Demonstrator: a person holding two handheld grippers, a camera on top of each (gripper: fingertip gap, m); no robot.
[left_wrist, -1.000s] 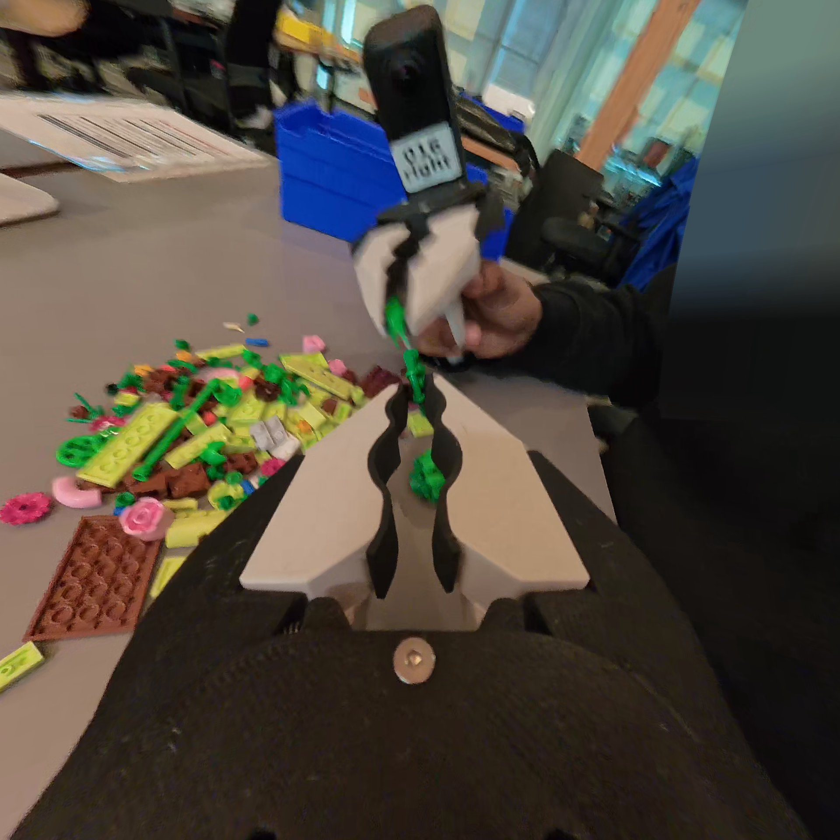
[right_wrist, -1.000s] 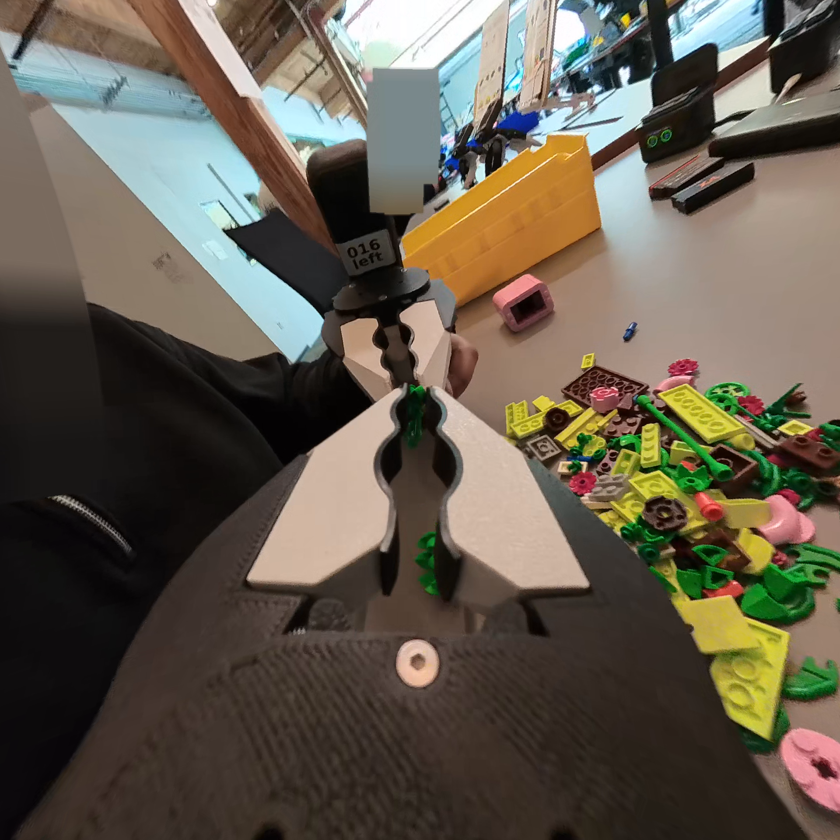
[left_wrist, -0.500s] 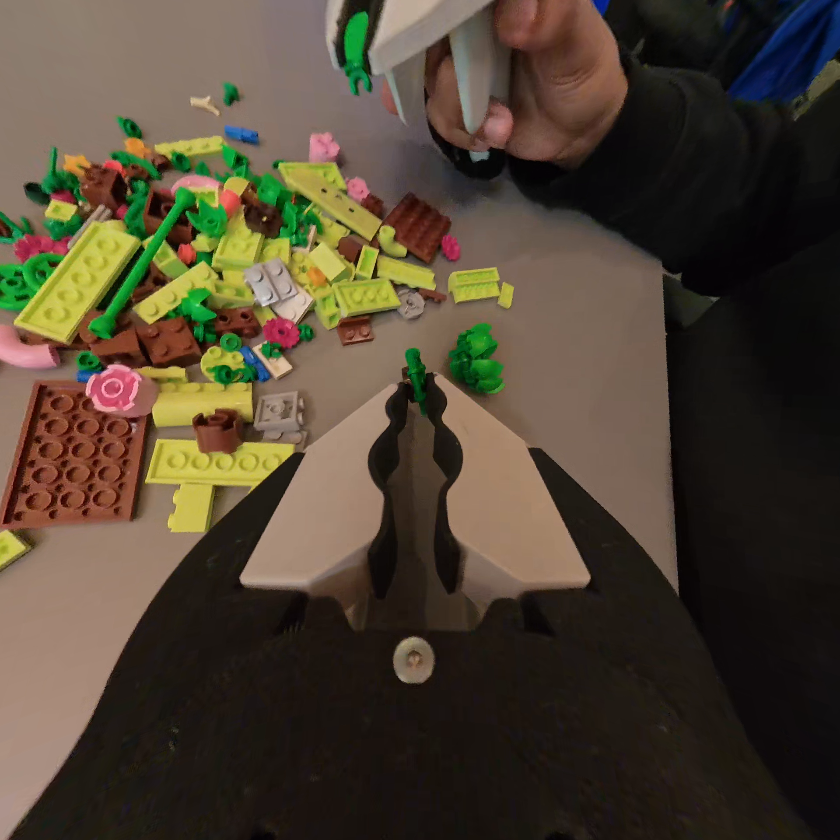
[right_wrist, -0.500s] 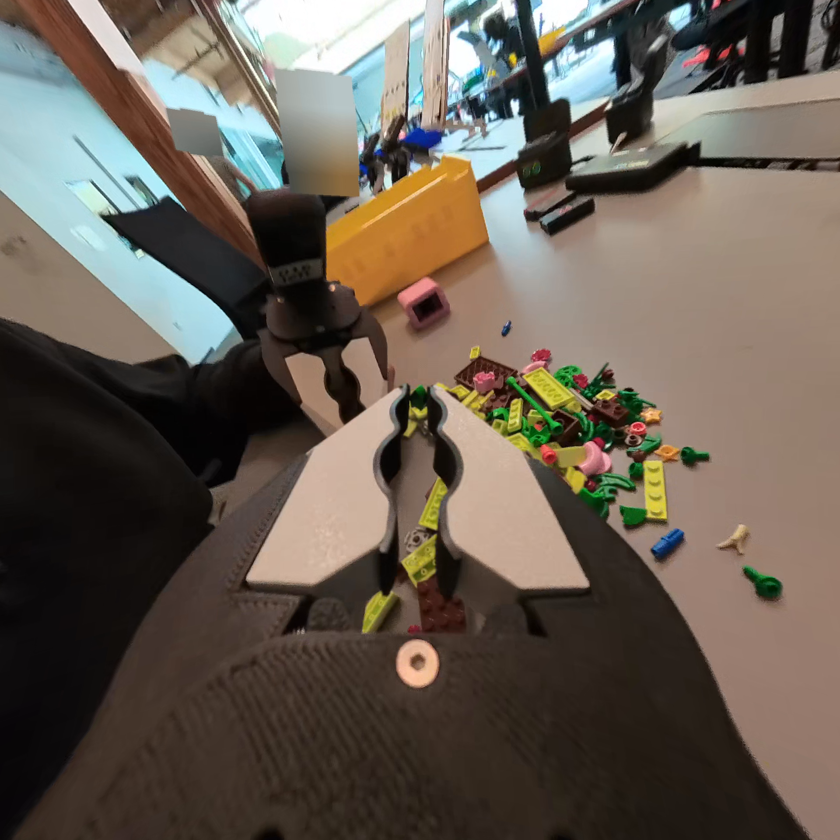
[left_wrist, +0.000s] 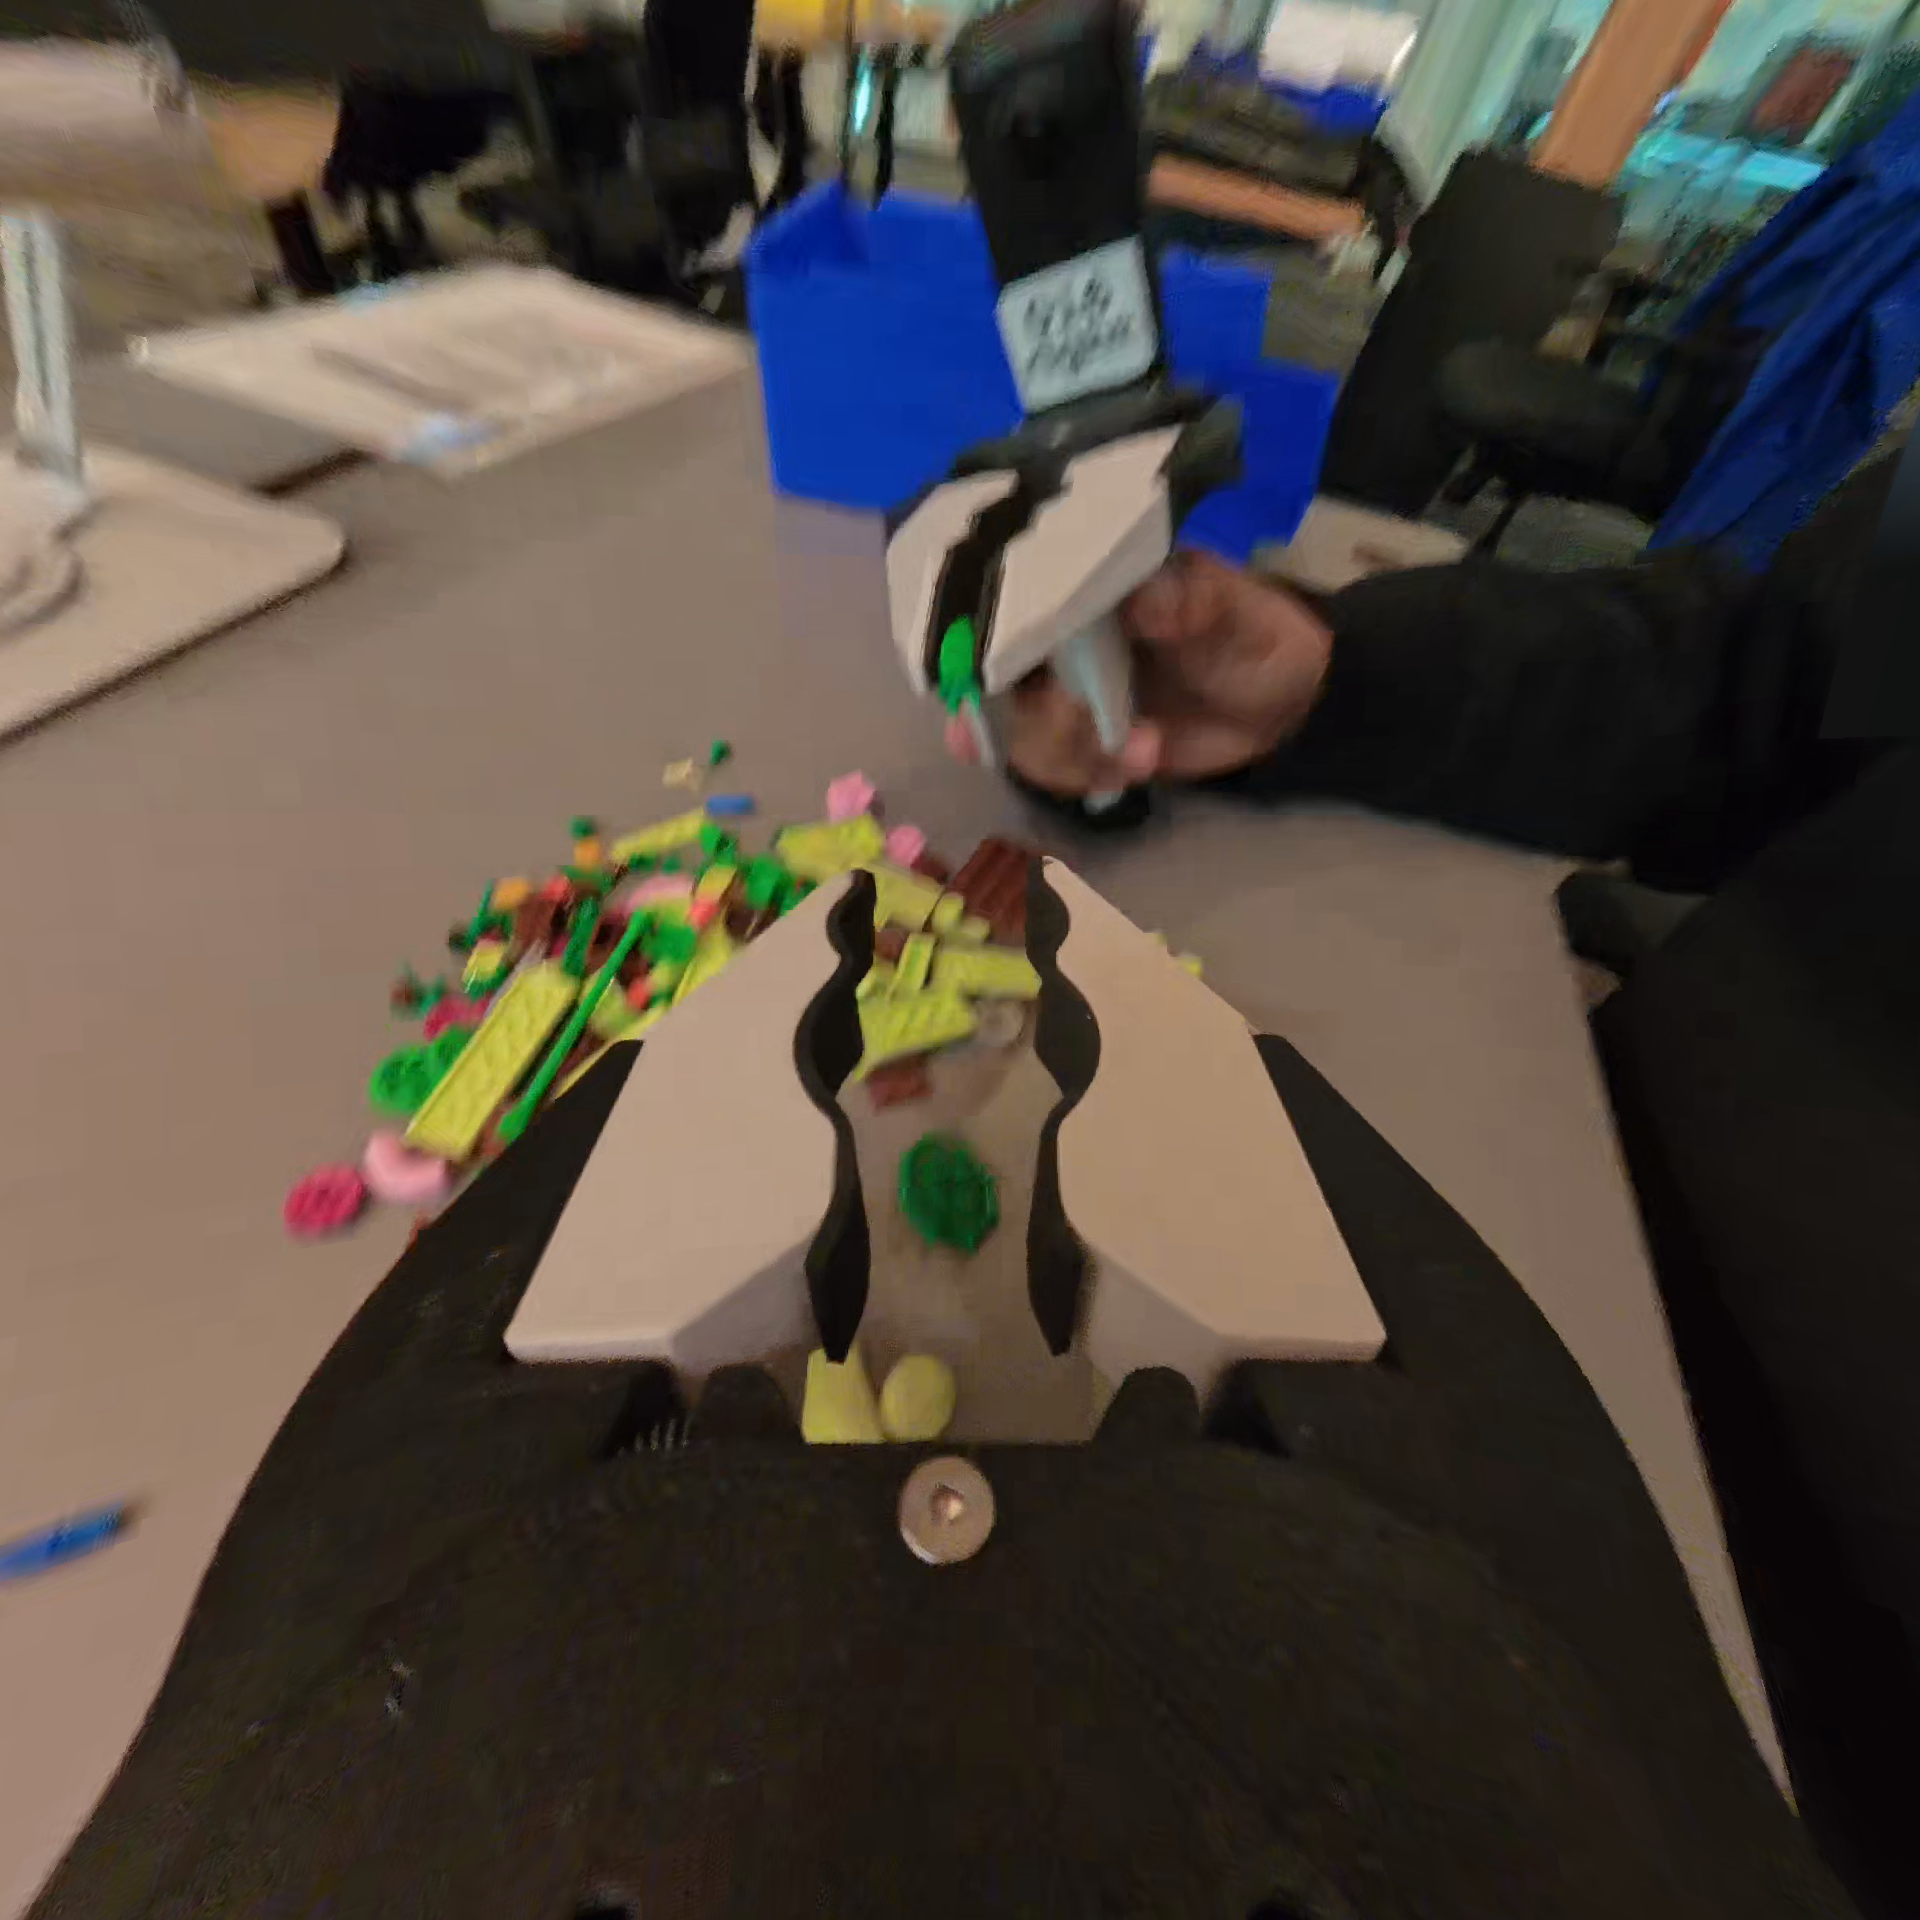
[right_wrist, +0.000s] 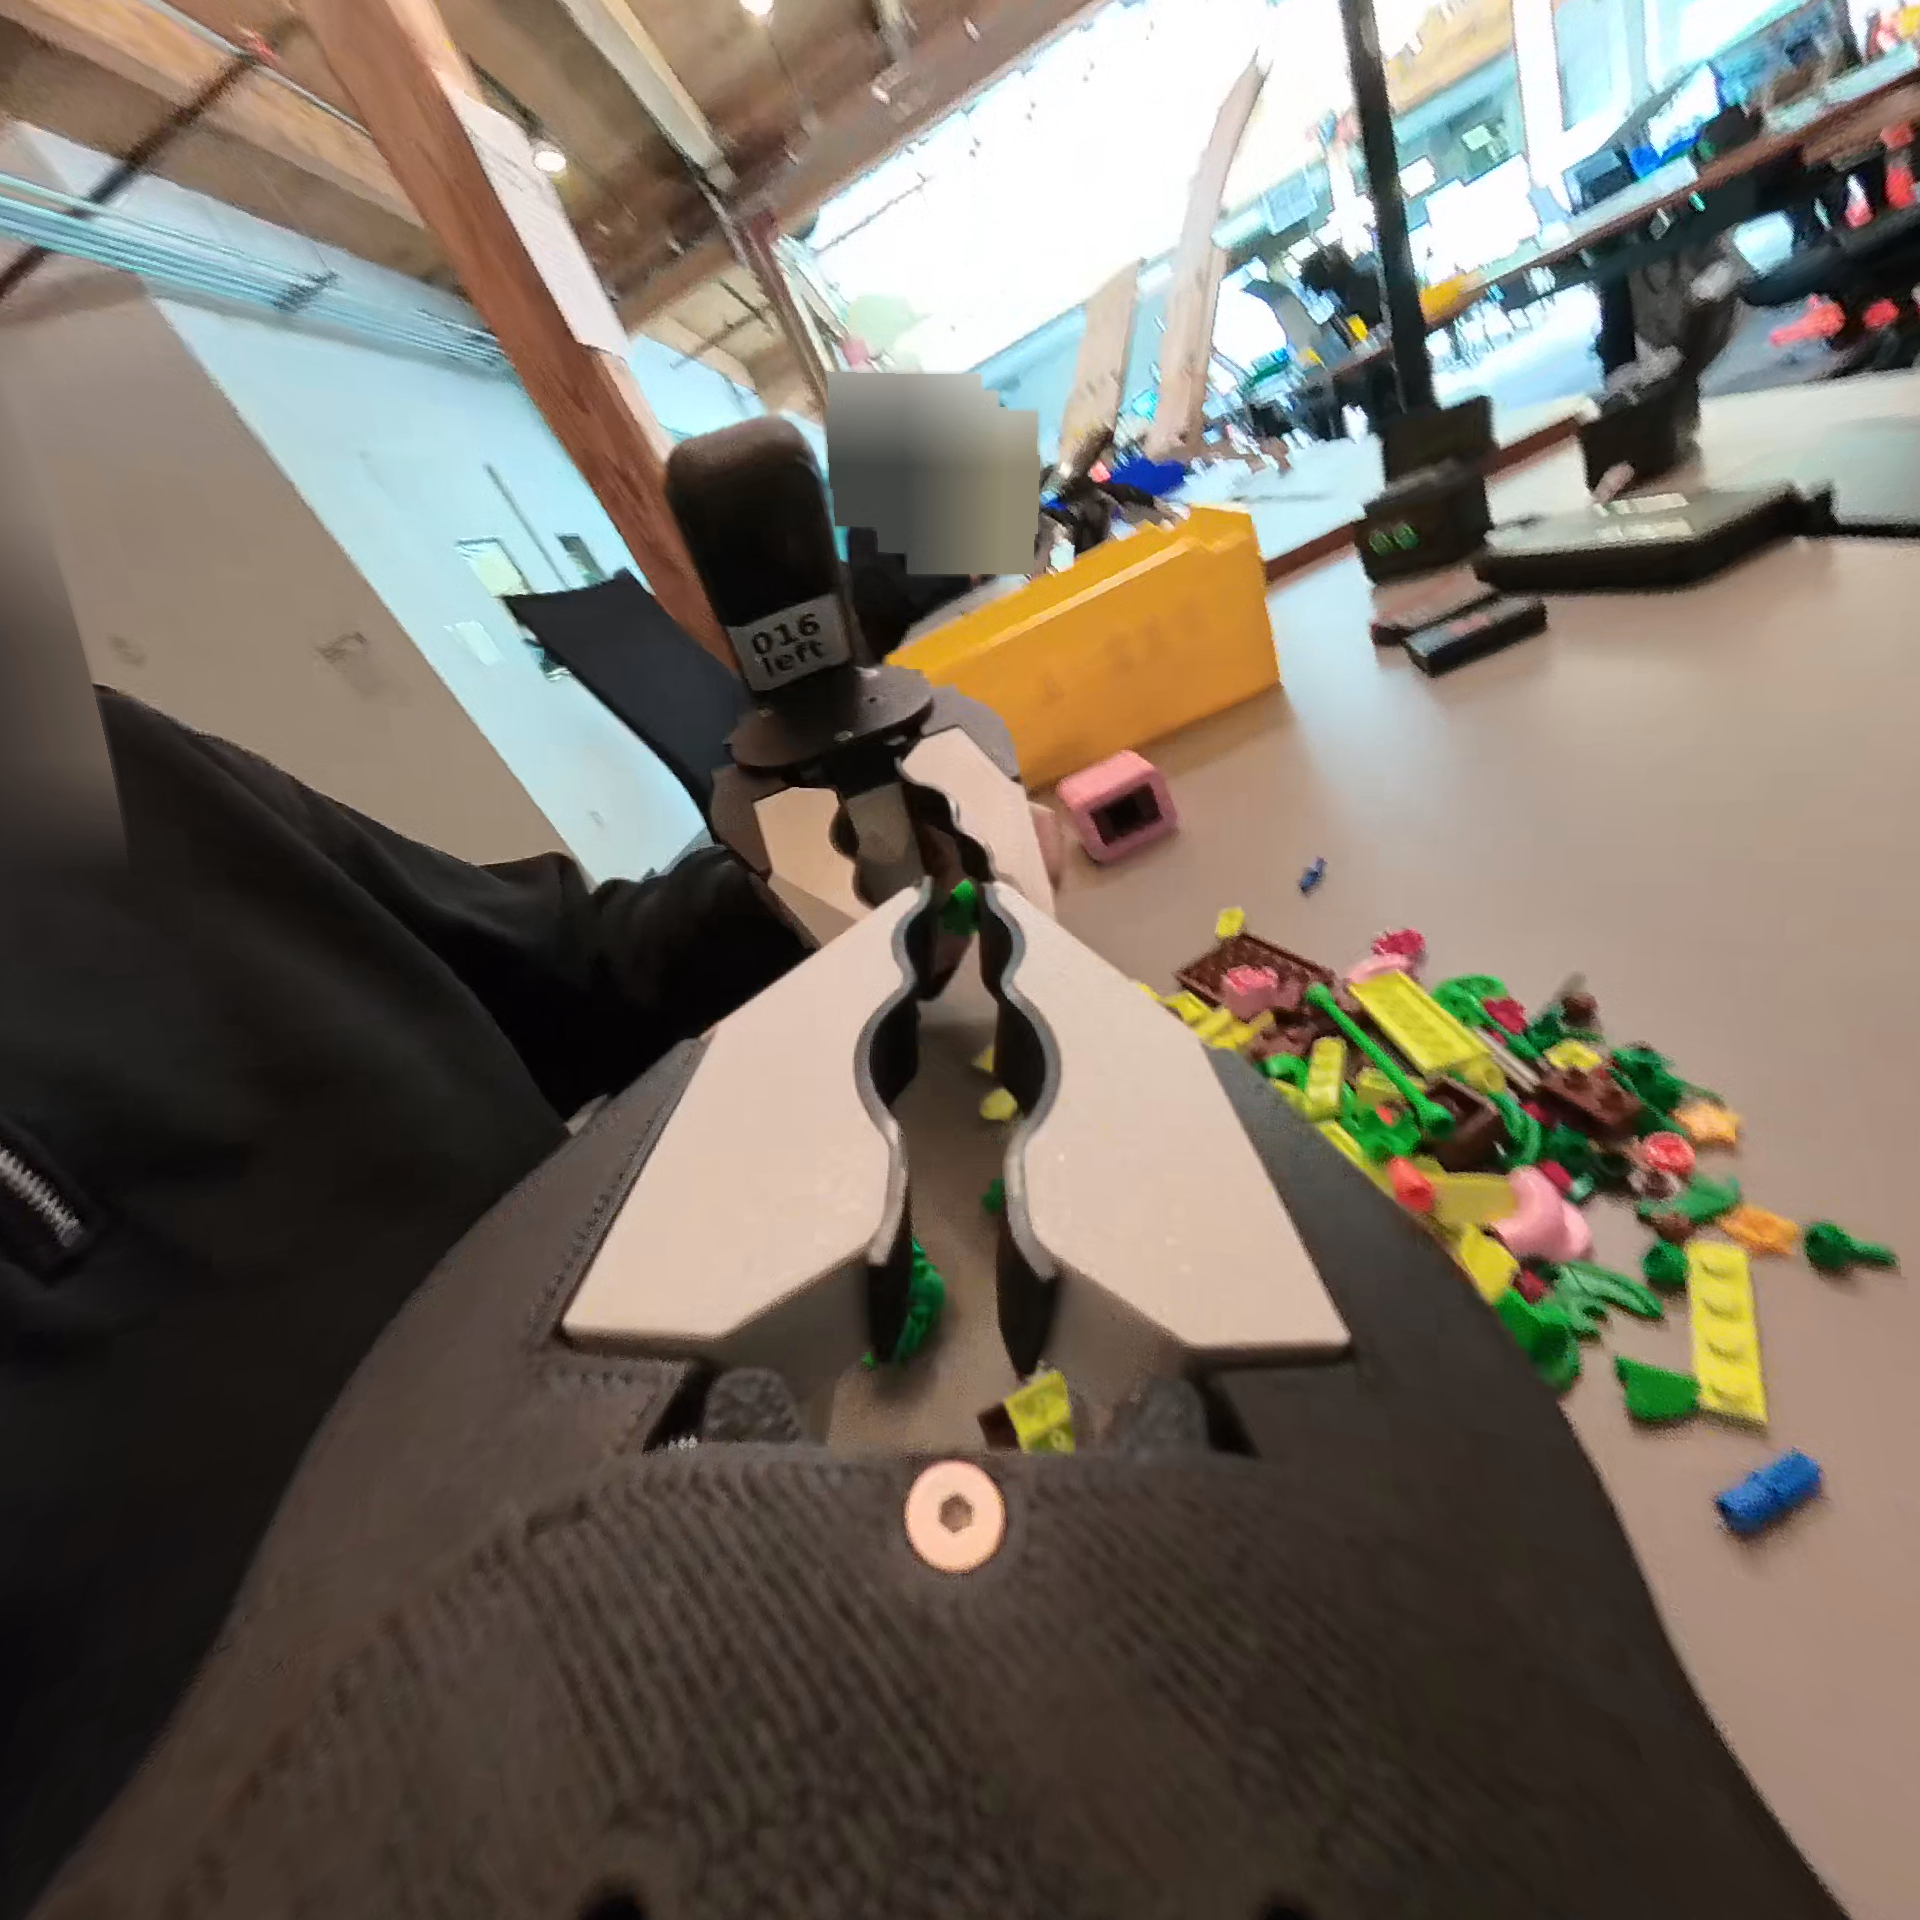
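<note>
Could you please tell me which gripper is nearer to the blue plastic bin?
Right. The right gripper hangs just in front of the blue plastic bin; the left gripper is farther back, over the pile of colourful toy bricks.

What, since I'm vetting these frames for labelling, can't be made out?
Left wrist view: motion blur smears the brick pile.
Left wrist view: the open left gripper covers the pile's near edge.
Right wrist view: fingers mostly hide the green piece in the right gripper.
Right wrist view: the wall of the yellow bin hides its contents.
</note>
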